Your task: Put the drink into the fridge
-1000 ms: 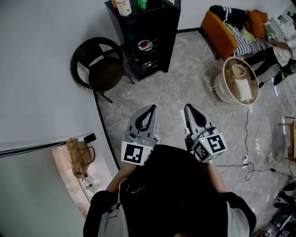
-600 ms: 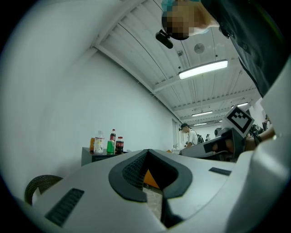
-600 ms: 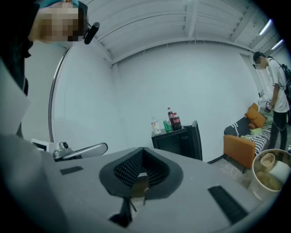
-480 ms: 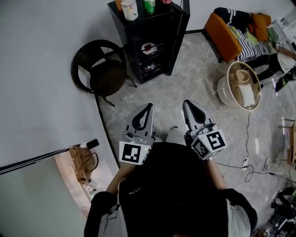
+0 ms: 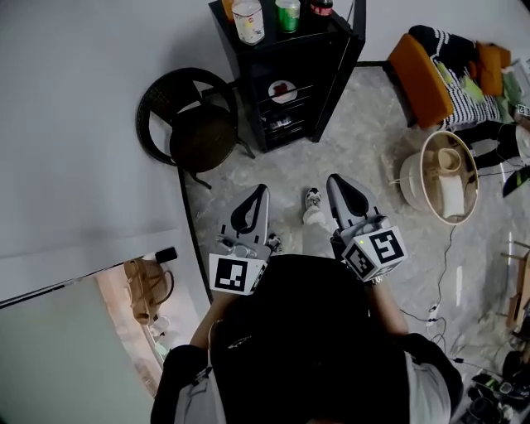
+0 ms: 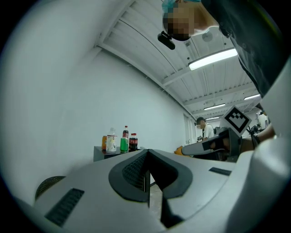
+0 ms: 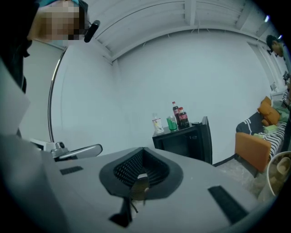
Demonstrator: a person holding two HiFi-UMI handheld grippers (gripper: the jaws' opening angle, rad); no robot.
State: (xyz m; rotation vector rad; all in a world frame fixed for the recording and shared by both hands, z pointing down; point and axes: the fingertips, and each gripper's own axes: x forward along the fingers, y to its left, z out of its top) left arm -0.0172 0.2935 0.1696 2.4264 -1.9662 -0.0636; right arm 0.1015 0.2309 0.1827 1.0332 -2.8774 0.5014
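Several drinks stand on top of a black shelf cabinet (image 5: 302,79): a white-labelled bottle (image 5: 248,18), a green can (image 5: 287,14) and a dark cola bottle (image 5: 321,7). The right gripper view has the same white bottle (image 7: 157,124), green can (image 7: 171,123) and cola bottles (image 7: 182,117) some way ahead. They appear small and distant as bottles (image 6: 122,142) in the left gripper view. My left gripper (image 5: 261,192) and right gripper (image 5: 335,182) are held side by side in front of the body, pointing toward the cabinet. Both are shut with nothing in them.
A dark wicker chair (image 5: 195,124) stands left of the cabinet by the white wall. An orange sofa (image 5: 426,74), a round tub (image 5: 451,174) and floor cables (image 5: 431,310) lie to the right. A tan bag (image 5: 145,286) sits at lower left. A foot (image 5: 313,199) shows between the grippers.
The cabinet and chair have slid lower and rightward in the head view as the person moves toward them. A foot has come into view. Both grippers stay shut and level.
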